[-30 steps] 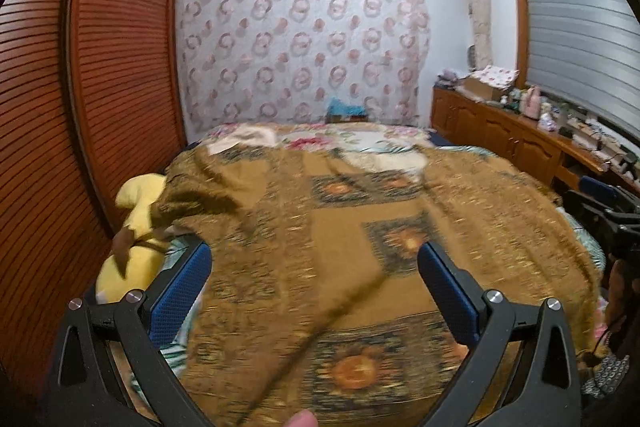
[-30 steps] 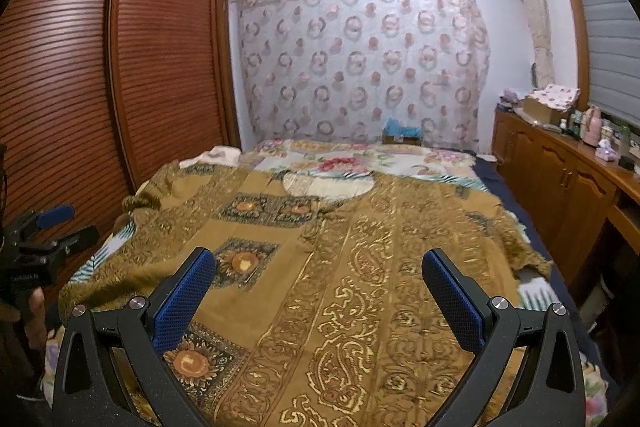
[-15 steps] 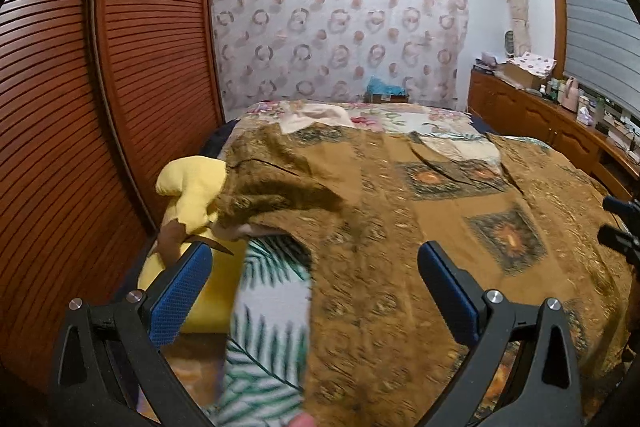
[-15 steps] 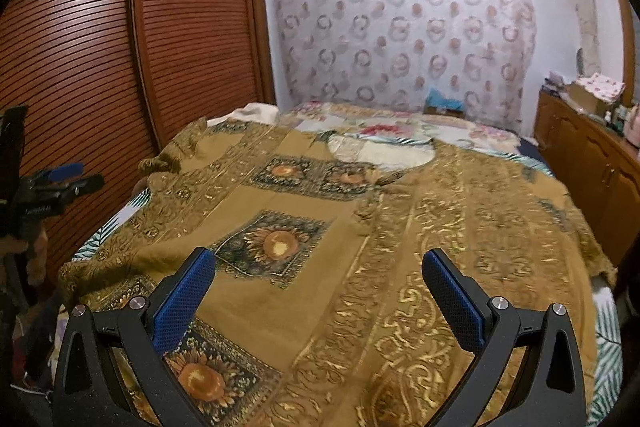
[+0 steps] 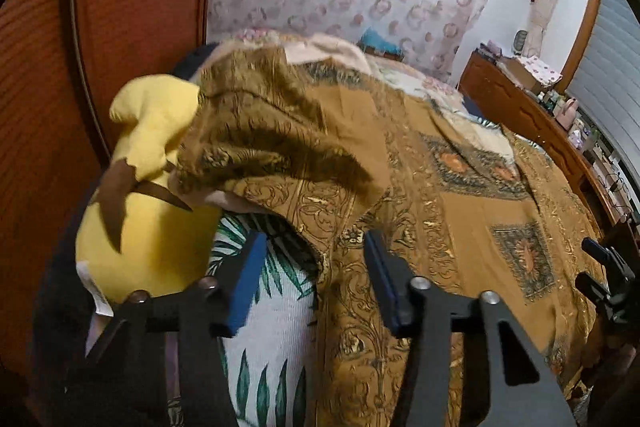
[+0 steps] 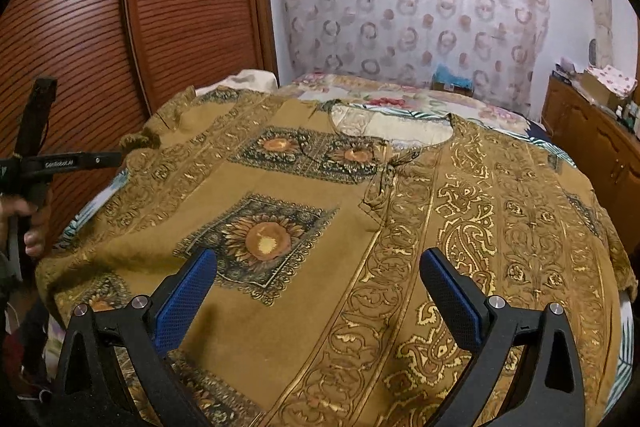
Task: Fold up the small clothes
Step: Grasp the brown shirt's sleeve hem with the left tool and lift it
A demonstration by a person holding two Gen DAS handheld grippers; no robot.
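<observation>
Shirt (image 6: 304, 227), a brown patterned garment with sunflower squares, lies spread front-up across the bed (image 5: 276, 311), its left sleeve (image 5: 256, 143) bunched against a yellow plush toy (image 5: 152, 227). The left tongs (image 5: 316, 287) are closing around the shirt's side edge, with cloth and leaf-print sheet both between the pads, which do not yet press. The right tongs (image 6: 316, 299) hover wide open above the lower front, holding nothing. The likely slip is that the left pads catch the sheet along with the cloth, or only a thin layer, so the fold drags bedding. The crumpled sleeve could also fold in unevenly.
</observation>
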